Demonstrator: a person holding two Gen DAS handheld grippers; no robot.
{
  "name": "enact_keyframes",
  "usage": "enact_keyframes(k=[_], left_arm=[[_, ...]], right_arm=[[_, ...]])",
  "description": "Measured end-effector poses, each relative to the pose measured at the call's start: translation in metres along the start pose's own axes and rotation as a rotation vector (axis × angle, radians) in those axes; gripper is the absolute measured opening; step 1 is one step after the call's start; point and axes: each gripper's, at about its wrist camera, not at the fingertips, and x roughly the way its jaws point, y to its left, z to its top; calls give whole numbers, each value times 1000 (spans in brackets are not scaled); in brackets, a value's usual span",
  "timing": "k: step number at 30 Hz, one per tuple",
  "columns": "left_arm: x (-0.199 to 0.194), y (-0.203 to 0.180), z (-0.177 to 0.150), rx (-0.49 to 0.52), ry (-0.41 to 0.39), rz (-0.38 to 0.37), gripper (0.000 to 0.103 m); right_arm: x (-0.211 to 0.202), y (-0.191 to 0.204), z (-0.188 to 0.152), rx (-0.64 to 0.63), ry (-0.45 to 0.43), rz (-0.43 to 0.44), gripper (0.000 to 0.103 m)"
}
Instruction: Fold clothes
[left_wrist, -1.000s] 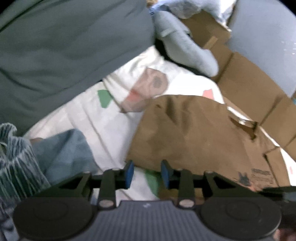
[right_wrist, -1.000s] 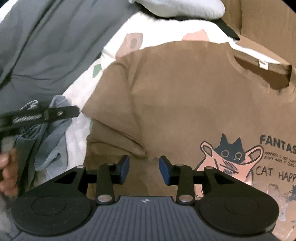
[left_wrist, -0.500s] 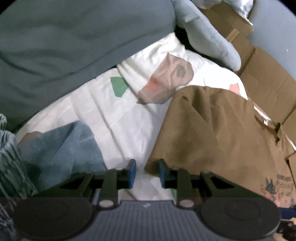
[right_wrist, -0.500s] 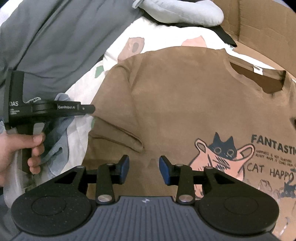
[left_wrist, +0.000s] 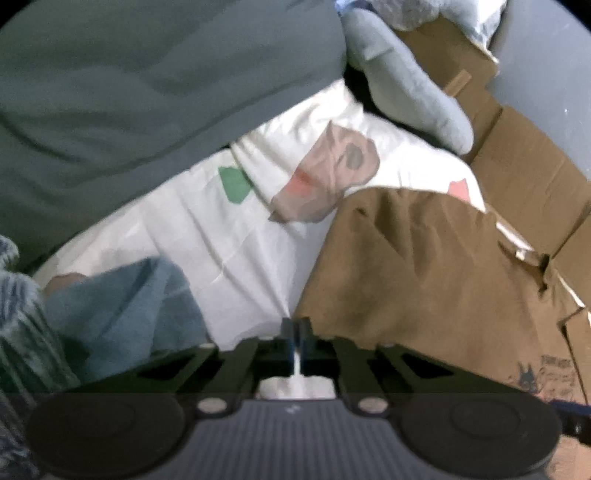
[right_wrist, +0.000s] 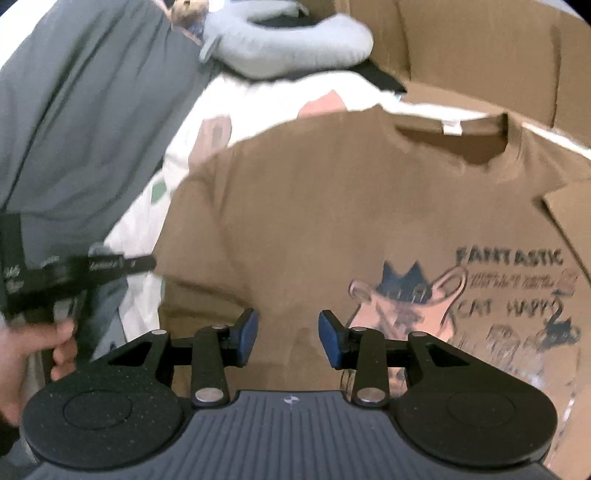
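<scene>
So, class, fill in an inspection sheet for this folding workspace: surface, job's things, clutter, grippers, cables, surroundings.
Surface: white printed bedsheet, creased.
Job's things: brown cat-print T-shirt, spread print side up.
Clutter: blue cloth; grey blanket; pale blue cushion.
Grippers: left gripper shut at the shirt's edge, white cloth showing between its jaws; right gripper open above the shirt.
Cables: nothing seen.
Surroundings: cardboard boxes behind the shirt.

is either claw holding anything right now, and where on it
The left claw is shut at the brown t-shirt's left edge, but whether it pinches shirt or the white sheet cannot be told. The right claw is open, holding nothing.
</scene>
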Motion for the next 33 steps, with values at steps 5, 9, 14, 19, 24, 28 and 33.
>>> enact_keyframes(k=[5, 9, 14, 19, 24, 28, 33], left_arm=[[-16, -10, 13, 25, -9, -47, 2], [-25, -22, 27, 24, -13, -88, 2], [-31, -33, 45, 45, -11, -103, 2], [-36, -39, 62, 44, -22, -160, 2], [-41, -42, 78, -14, -25, -222, 2], [-42, -49, 85, 1, -6, -266, 2], [-40, -56, 88, -4, 10, -316, 2]], right_arm=[[1, 6, 9, -53, -23, 3, 45], [5, 21, 16, -129, -32, 42, 46], [8, 41, 29, -195, -83, 88, 46], [10, 52, 40, -205, -137, 130, 46], [13, 68, 48, -262, -173, 150, 46], [17, 83, 58, -307, -203, 142, 46], [28, 103, 69, -381, -220, 141, 46]])
